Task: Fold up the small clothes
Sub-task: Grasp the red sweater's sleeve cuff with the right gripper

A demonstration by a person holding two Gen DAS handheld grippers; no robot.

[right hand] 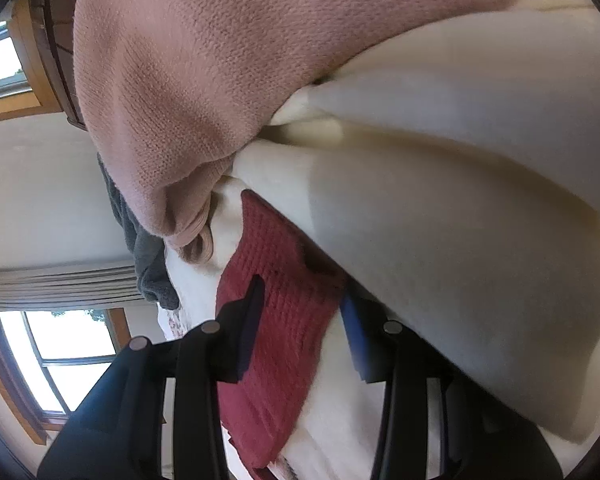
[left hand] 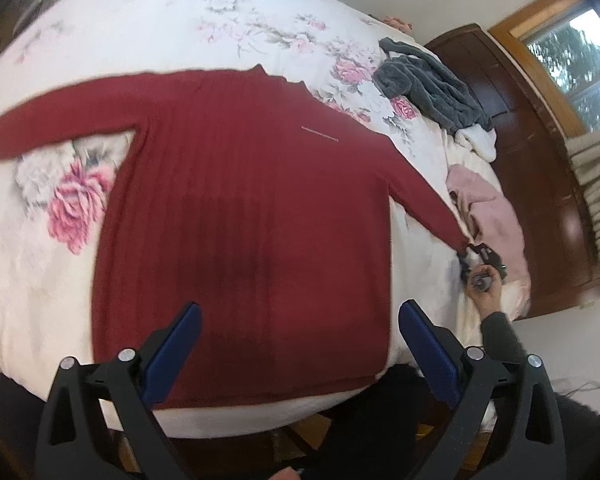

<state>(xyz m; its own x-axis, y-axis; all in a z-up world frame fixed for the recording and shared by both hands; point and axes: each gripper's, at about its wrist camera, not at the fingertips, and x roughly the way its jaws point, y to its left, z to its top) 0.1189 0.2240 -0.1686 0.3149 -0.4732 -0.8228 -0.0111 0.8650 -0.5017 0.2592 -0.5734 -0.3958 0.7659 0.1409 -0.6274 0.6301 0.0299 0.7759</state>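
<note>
Fingers (right hand: 256, 292) straddle sweater (left hand: 240, 208) cuff — collar far.

the sweater (left hand: 240, 200) lies flat on the bed (left hand: 140, 32); to its right two other garments (left hand: 432, 84) (left hand: 488, 212) lie near the headboard (left hand: 540, 184).

The left gripper (left hand: 298, 320) has 2 black plastic arms shaped like open frames with triangular cut-outs, each carrying 2 round silver screw heads near its upper end. Its fingers (left hand: 174, 350) are faced with flat blue pads. The right gripper (right hand: 300, 316) is built the same way: black frame arms, round metal screw heads, and dark blue pads on its fingers (right hand: 354, 340). In the left wrist view the right hand (left hand: 488, 286) comes out of a dark grey knitted sleeve (left hand: 502, 338) with a fuzzy texture, and dark clothing fills the bottom edge.
</note>
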